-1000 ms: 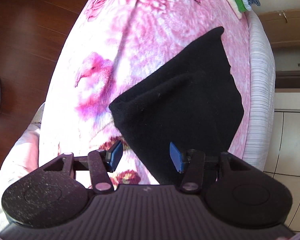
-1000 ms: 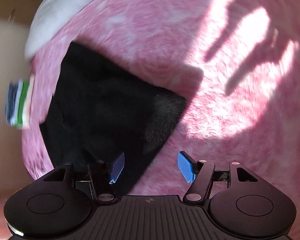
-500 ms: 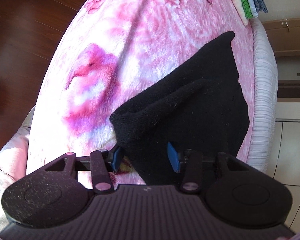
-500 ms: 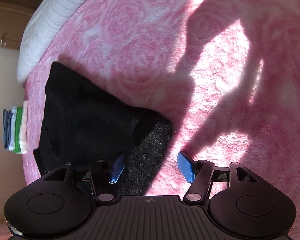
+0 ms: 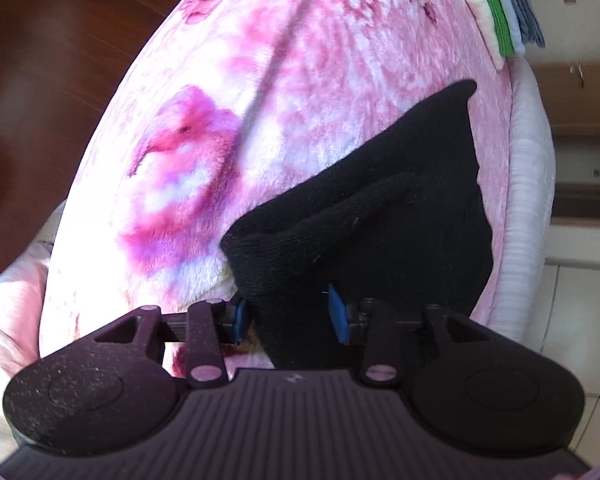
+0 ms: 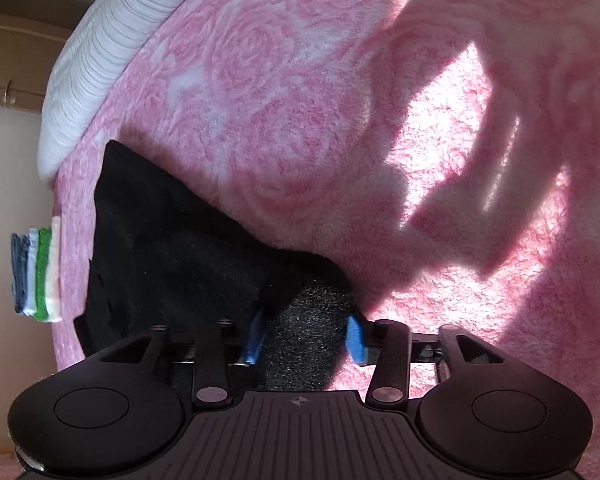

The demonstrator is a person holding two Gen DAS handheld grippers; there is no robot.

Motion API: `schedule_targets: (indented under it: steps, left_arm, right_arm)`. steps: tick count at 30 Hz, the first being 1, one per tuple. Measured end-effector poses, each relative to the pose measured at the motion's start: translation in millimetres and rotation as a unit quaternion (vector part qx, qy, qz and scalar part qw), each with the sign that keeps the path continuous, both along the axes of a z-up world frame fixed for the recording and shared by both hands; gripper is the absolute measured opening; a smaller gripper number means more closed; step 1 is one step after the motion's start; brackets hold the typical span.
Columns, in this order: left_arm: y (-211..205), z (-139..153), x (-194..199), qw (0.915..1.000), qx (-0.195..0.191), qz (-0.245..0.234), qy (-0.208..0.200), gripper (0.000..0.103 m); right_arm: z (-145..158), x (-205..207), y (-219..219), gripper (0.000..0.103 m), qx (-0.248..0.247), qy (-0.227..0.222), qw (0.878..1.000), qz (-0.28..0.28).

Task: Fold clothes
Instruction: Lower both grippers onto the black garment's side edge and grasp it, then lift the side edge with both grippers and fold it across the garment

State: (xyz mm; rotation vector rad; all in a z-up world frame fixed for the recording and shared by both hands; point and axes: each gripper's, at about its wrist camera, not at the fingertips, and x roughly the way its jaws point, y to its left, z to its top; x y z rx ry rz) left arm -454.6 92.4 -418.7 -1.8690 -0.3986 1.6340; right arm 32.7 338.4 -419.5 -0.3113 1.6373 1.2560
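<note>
A black knit garment lies partly folded on a pink floral blanket. My left gripper straddles the garment's near corner, blue pads on either side with a wide gap, jaws still apart. In the right wrist view the same garment lies at lower left. My right gripper straddles another corner of it, sunlit, pads apart around the cloth.
A stack of folded clothes in white, green and blue sits at the blanket's far end, also in the right wrist view. A white ribbed mattress edge borders the blanket. Dark wooden floor lies left.
Both grippers have moved forward onto corners of the black garment, which now sit between the pads. The jaws have narrowed a little.
</note>
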Motion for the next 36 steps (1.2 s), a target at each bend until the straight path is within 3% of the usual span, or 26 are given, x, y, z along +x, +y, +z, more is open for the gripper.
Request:
schedule_targets:
  steps: [1,3,7,13,20,27,31,36]
  left_arm:
    - [0.2,0.1,-1.4,1.0000,-0.001,-0.006,0.002,0.017]
    - [1.4,2.5,-4.6,0.9999,-0.001,-0.015,0.004,0.010]
    - [12.2,22.3,-4.5,0.9973,-0.002,-0.058,0.044,0.007]
    - [-0.8,53.7,-4.9,0.9933,0.027,-0.085,0.074,0.007]
    - [-56.9,76.0,-0.9,0.9933,0.019,-0.091,0.068,0.007]
    - [-111.6,88.5,0.9,0.9939,-0.017,-0.100,0.042,0.007]
    - [-103.4,101.1,-2.8,0.9951,-0.009,-0.093,0.031,0.007]
    - [-52.9,141.0,-20.6,0.9956,0.042,-0.082,0.015,0.007]
  right_arm:
    - [0.9,-0.1,1.9,0.019,-0.002,-0.005,1.000,0.007]
    - [5.9,-0.8,5.4,0.014,-0.004,-0.010,1.000,0.018]
    - [21.7,-3.2,9.2,0.011,-0.004,-0.020,0.999,0.032]
    - [49.9,0.9,-11.3,0.009,0.002,-0.025,0.999,0.037]
    - [71.4,16.4,-76.9,0.009,-0.035,-0.021,0.999,0.035]
    - [87.4,40.3,-136.0,0.010,-0.096,-0.008,0.995,0.027]
    - [107.6,36.0,-128.3,0.010,-0.090,-0.004,0.996,0.027]
    - [156.2,15.5,-78.7,0.011,-0.048,0.006,0.998,0.029]
